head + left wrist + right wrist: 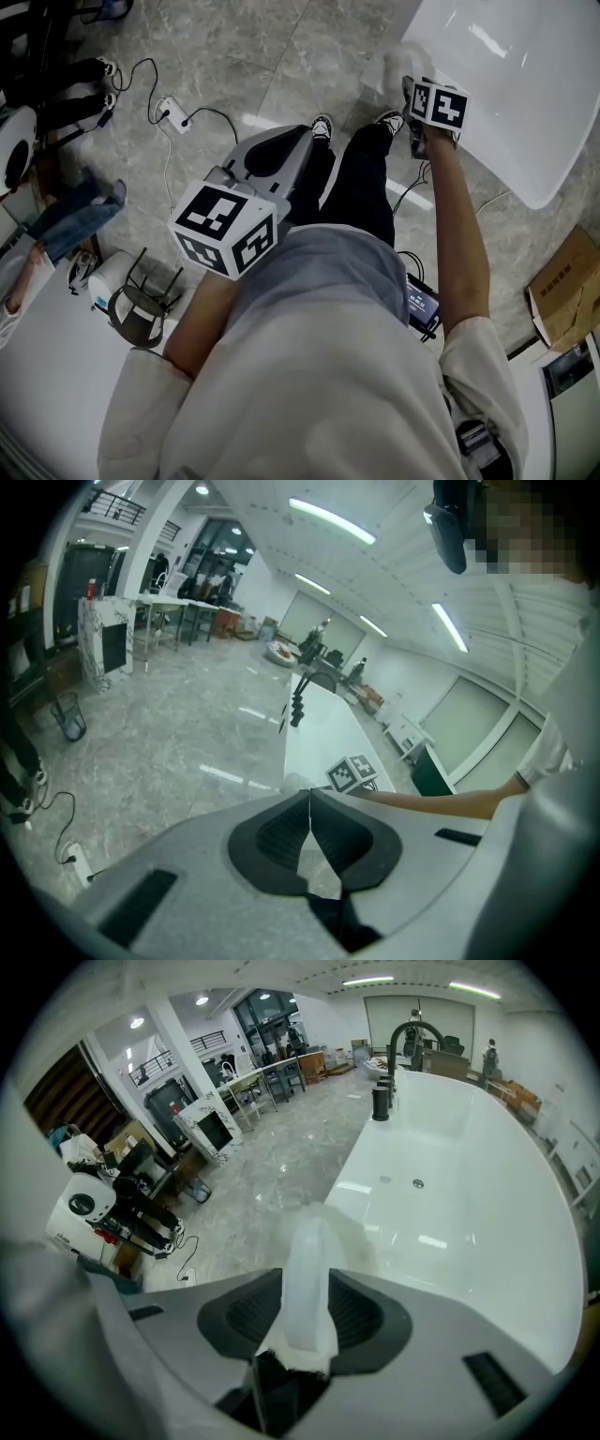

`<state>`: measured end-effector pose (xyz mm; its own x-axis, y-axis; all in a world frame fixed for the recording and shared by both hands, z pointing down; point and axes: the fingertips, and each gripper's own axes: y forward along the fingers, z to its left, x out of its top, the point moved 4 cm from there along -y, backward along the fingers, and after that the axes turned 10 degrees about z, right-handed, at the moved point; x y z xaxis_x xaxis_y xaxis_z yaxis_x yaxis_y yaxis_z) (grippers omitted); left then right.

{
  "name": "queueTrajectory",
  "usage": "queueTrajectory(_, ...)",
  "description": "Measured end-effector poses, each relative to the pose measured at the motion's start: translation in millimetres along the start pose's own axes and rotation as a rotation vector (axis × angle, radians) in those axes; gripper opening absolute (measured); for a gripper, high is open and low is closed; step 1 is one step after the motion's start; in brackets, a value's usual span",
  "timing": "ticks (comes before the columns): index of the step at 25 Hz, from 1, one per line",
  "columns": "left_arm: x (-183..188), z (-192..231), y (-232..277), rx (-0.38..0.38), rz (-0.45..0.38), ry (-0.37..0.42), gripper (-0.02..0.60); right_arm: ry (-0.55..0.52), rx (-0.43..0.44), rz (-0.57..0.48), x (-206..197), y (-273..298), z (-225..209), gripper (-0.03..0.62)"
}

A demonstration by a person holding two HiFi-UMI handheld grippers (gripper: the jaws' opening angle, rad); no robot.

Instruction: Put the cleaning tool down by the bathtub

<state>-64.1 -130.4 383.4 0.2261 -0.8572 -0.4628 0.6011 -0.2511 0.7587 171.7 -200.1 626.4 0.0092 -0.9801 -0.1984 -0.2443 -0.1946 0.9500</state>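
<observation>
The cleaning tool [309, 1269] is a pale, soft white piece that stands between the pads of my right gripper [307, 1290]. The pads touch it on both sides and no gap shows. In the head view the right gripper [411, 86] points steeply down at the near edge of the white bathtub [525, 94], and the tool's fuzzy end [401, 64] sticks out past it, over the floor beside the tub. My left gripper [312, 133] hangs in front of the person's legs, apart from the tub. Its jaws [309, 803] are shut at the tips with nothing in them.
The bathtub [450, 1176] has a black faucet [412, 1035] at its far end. A power strip with cables [173, 112] lies on the grey stone floor, a black wire stand [141, 309] at the left, a cardboard box [567, 291] at the right. The person's shoes [322, 125] stand near the tub.
</observation>
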Motion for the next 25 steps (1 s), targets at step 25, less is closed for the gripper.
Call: queueTrajectory(25, 8.9, -15.2, -6.4, -0.028, -0.031, 0.053, 0.010, 0.010, 0.006, -0.063, -5.3, -30.5, 1.8, 0.131)
